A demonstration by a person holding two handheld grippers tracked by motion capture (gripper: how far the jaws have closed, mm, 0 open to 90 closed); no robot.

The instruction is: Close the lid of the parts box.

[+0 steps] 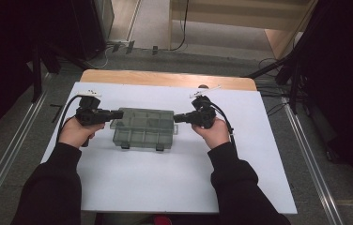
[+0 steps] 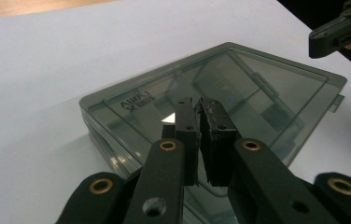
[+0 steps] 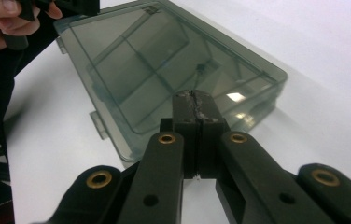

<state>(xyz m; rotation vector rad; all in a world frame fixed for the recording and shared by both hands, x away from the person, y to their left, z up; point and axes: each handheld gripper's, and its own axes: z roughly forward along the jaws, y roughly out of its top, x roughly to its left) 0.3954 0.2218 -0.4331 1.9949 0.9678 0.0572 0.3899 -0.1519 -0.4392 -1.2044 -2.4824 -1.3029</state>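
- Box (image 1: 142, 127): smoky see-through plastic, smooth and glossy, with light glinting off its lid.
- Bench (image 1: 165, 178): matt white top, smooth; bare wood edge at the upper middle of the frame.
- Fingers (image 2: 215, 140): matt black plastic with worn, chipped tips and brass-coloured rivets.
- Sleeves (image 1: 52, 187): dark cloth.

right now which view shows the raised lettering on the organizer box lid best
The left gripper view: the raised lettering sits close and sharp at the near corner of the smoky clear organizer box lid, though too small to read. The right gripper view shows the lid's dividers; the high view shows the whole box, small.
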